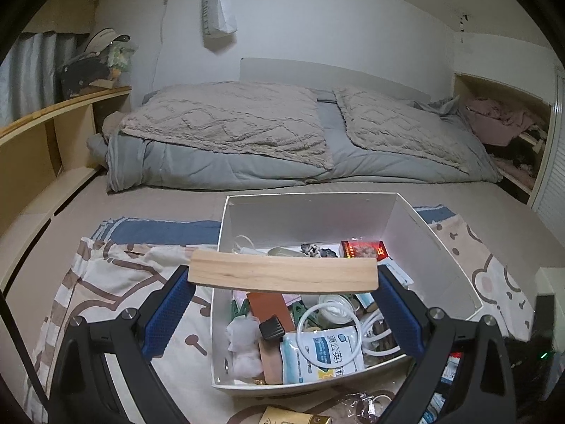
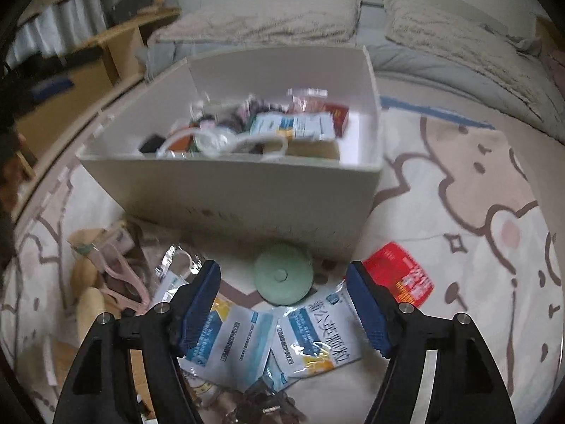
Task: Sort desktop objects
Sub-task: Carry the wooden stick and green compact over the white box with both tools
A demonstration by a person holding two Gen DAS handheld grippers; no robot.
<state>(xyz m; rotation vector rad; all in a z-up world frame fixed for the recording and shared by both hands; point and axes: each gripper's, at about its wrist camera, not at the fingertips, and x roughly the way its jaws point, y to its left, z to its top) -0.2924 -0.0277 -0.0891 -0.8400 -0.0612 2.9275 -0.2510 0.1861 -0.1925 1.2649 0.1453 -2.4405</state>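
My right tongs (image 2: 282, 300) stand apart with nothing between the pads, pointing down at the loose pile. Under them: two blue-white sachets (image 2: 317, 332), overlapping, long axes running near-to-far, slightly fanned. Just beyond, one green round lid (image 2: 284, 279), flat. Right of it one red packet (image 2: 400, 277), tilted. Left of the tongs: pink loops and a clear wrapper, too blurred to count. Dark clutter at the near edge, can't identify it.

My left tongs (image 1: 283, 275) clamp one wooden block (image 1: 282, 271) by its ends. Its long axis runs left-right, level, over the box's near half.

One white box (image 1: 441, 268) sits beyond the pile, open top, long axis roughly left-right in the right view. Inside: one more sachet (image 1: 319, 353), one white cable loop (image 1: 330, 334), one red carton (image 1: 363, 250) at the far right, one brown slab (image 1: 270, 309), one black cap (image 1: 271, 328), plus mixed bits I can't count.

Surface: cartoon-print sheet (image 2: 476, 183) over a beige bed. Farther: folded grey duvet (image 1: 219, 166), two beige pillows (image 1: 226, 120) side by side. Wooden shelf (image 1: 46, 130) far left, cubby with clothes far right, one white bag (image 1: 219, 7) hanging on the white wall.
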